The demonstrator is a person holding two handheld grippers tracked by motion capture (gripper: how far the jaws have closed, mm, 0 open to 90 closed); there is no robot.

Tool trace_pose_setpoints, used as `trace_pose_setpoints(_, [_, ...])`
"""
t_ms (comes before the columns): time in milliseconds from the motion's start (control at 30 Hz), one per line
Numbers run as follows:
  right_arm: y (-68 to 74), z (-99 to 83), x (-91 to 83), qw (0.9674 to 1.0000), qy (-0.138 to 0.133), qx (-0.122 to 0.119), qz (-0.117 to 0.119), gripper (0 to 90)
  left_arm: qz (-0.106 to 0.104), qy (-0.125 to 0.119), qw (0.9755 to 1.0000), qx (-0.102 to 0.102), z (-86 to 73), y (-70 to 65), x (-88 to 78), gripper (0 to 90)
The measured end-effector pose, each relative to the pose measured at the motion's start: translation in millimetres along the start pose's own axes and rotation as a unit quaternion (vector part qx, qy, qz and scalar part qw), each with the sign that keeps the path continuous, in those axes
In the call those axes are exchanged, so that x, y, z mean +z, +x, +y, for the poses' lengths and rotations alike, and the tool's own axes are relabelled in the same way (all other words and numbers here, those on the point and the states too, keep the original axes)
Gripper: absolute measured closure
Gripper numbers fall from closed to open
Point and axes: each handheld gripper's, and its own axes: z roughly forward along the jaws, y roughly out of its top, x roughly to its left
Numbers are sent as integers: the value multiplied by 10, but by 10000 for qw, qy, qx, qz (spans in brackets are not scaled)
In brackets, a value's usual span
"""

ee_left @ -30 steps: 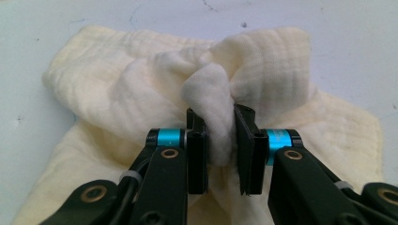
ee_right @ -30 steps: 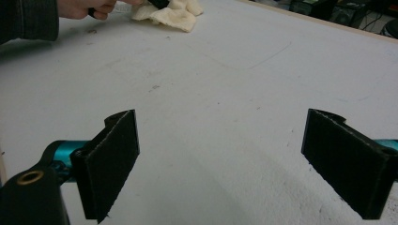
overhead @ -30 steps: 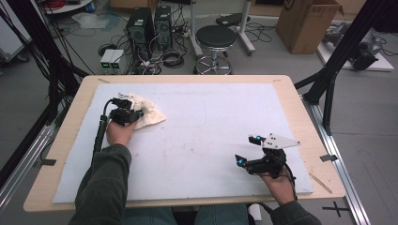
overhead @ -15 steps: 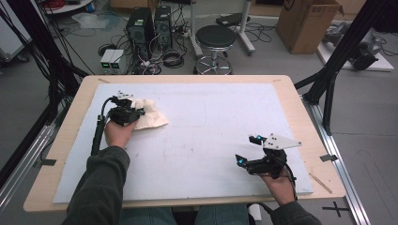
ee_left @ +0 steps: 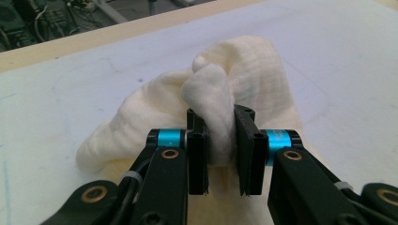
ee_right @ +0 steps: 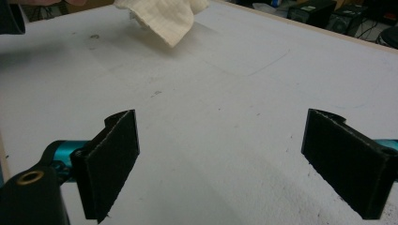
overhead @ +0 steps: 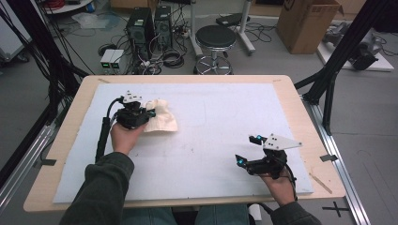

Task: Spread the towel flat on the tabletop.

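- The left gripper (overhead: 141,111) is at the far left part of the table (overhead: 61,140), over the pale blue mat (overhead: 211,136) that covers most of the table top.
- In the left gripper view its two black jaws are closed on a fold of the cream cloth (ee_left: 211,108); the pads press the bunched fabric from both sides, and a small lump of cloth stands up above them.
- The rest of the cloth spreads beyond the jaws and hangs down to the mat; from the high view the cloth (overhead: 159,123) lies just to the right of this gripper, and a part of it touches the mat.
- In the right gripper view the cloth (ee_right: 164,16) is seen far off at the top left, with one corner hanging free above the mat and a shadow under it.
- The right gripper (overhead: 248,151) is at the near right part of the table, well apart from the cloth.
- Its jaws stand wide apart, and between them there is nothing but bare mat (ee_right: 220,117) with some small dark marks.
- The grey three-cornered plate (overhead: 281,143) sits on top of the right gripper, and the person's hand holds it from the near side.
- A black cable (overhead: 102,136) runs from the left gripper along the forearm toward the near edge.
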Motion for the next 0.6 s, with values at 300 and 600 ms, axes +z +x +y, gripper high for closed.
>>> trace_pose_setpoints(300, [-2,-1,-29,10000,-58,-44,-37,109,-373,-67,9992,85,34,-370,10,764])
trace_pose_setpoints(600, [5,-7,-64,10000,-76,-12,-51,110,-613,-29,9980,166,32,-695,62,763])
